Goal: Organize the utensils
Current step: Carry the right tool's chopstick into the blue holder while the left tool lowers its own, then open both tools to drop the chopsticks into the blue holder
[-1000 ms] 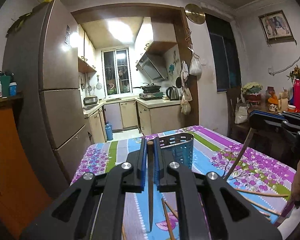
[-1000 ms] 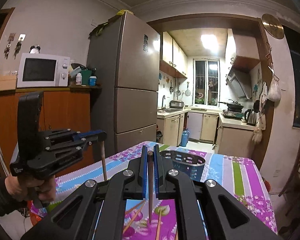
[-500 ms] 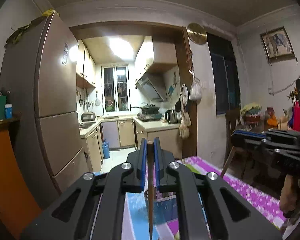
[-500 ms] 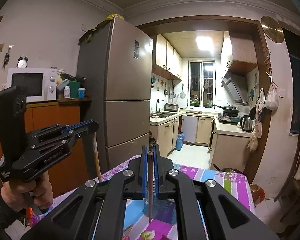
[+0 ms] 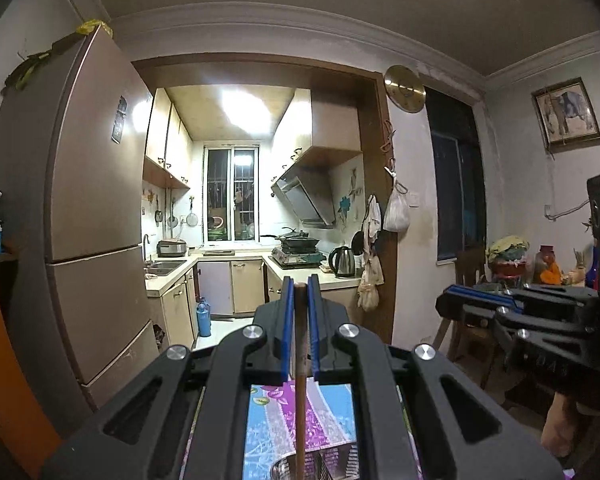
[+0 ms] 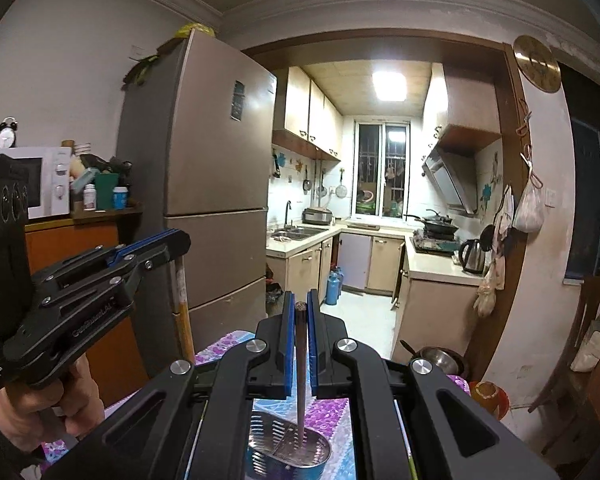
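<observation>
Two tongs, left tongs [image 5: 300, 292] and right tongs [image 6: 300, 308], each grasping one chopstick [image 5: 300, 380] above one holder [image 6: 288, 452].

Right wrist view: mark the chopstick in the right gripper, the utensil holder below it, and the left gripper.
chopstick [image 6: 301, 364], right wrist view, middle of its shaft.
utensil holder [image 6: 322, 458], right wrist view, metal rim at right.
left gripper [image 6: 180, 240], right wrist view, tips of its shut fingers.

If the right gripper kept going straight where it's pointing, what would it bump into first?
Probably nothing close. The right gripper, shut on a chopstick, points over the table through the doorway; likely the kitchen floor or cabinets, though depth is unclear.
</observation>
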{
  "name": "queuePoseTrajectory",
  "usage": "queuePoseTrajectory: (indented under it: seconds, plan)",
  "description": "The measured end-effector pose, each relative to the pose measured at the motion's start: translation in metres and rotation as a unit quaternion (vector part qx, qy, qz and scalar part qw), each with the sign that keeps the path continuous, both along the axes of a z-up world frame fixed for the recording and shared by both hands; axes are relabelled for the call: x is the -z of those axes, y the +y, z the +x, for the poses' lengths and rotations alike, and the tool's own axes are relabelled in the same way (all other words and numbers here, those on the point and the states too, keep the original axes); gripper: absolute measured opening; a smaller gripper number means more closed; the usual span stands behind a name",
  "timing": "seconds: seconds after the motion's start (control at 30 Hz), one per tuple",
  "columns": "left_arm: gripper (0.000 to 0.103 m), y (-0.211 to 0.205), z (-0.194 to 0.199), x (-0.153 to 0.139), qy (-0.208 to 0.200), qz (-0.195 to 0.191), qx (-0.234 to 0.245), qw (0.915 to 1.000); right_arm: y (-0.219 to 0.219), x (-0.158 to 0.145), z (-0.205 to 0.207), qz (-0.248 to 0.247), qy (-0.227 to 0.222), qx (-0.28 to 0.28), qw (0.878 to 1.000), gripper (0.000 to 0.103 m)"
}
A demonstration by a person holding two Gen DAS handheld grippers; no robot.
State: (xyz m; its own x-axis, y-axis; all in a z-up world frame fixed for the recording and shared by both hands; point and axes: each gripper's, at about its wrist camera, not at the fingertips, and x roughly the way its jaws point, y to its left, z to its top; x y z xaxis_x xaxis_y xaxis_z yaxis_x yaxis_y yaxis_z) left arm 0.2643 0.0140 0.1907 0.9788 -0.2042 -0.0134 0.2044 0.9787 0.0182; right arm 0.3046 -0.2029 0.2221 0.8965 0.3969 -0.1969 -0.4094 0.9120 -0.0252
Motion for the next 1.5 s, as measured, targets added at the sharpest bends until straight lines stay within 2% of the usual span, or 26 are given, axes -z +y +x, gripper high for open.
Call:
queuePoseTrajectory:
  seconds: [0.17,0.3,0.47,0.7,0.73,0.77,0.83,1.0,1.13,1.23,1.33,1.4,1.5]
  plan:
    - [0.005,0.002,0.035,0.01,0.02,-0.016,0.003,0.9997,0.003,0.022,0.037,0.001,0.032,0.003,0.999,0.007]
    - [0.005,0.004,0.056,0.032,0.041,-0.019,0.002,0.9989,0.006,0.044,0.056,-0.003,0.055,0.003,0.998,0.007]
    - [0.005,0.009,0.076,0.052,0.066,-0.028,0.002,0.9974,0.01,0.061,0.068,-0.005,0.069,0.003,0.998,0.007]
    - [0.007,0.005,0.091,0.07,0.092,-0.016,0.001,0.9957,0.013,0.077,0.08,-0.005,0.086,-0.001,0.996,0.007]
    - [0.014,0.005,0.092,0.07,0.093,-0.015,0.0,0.9956,0.013,0.08,0.082,-0.005,0.088,-0.002,0.996,0.007]
    - [0.028,0.005,0.093,0.07,0.094,-0.014,-0.002,0.9955,0.012,0.081,0.082,-0.006,0.088,-0.002,0.996,0.007]
    - [0.043,0.006,0.091,0.071,0.089,-0.013,-0.012,0.9959,0.011,0.084,0.083,-0.004,0.091,-0.001,0.996,0.007]
    - [0.045,0.01,0.085,0.07,0.092,-0.012,-0.019,0.9955,0.001,0.084,0.078,0.0,0.092,0.005,0.996,0.008]
    - [0.049,0.012,0.064,0.067,0.09,-0.008,-0.024,0.9956,-0.017,0.078,0.049,0.012,0.08,0.001,0.997,0.008]
    - [0.057,0.018,0.024,0.07,0.073,0.0,-0.015,0.9972,-0.04,0.084,-0.007,0.027,0.06,-0.016,0.998,0.008]
    - [0.066,0.027,-0.027,0.084,0.056,0.018,-0.009,0.9982,-0.071,0.116,-0.085,0.041,0.044,-0.026,0.998,0.008]
    - [0.068,0.038,-0.064,0.103,0.05,0.026,-0.012,0.9984,-0.09,0.149,-0.136,0.049,0.049,-0.026,0.997,0.008]
    - [0.069,0.054,-0.11,0.139,0.066,0.014,-0.016,0.9976,-0.111,0.211,-0.206,0.048,0.069,0.006,0.996,0.012]
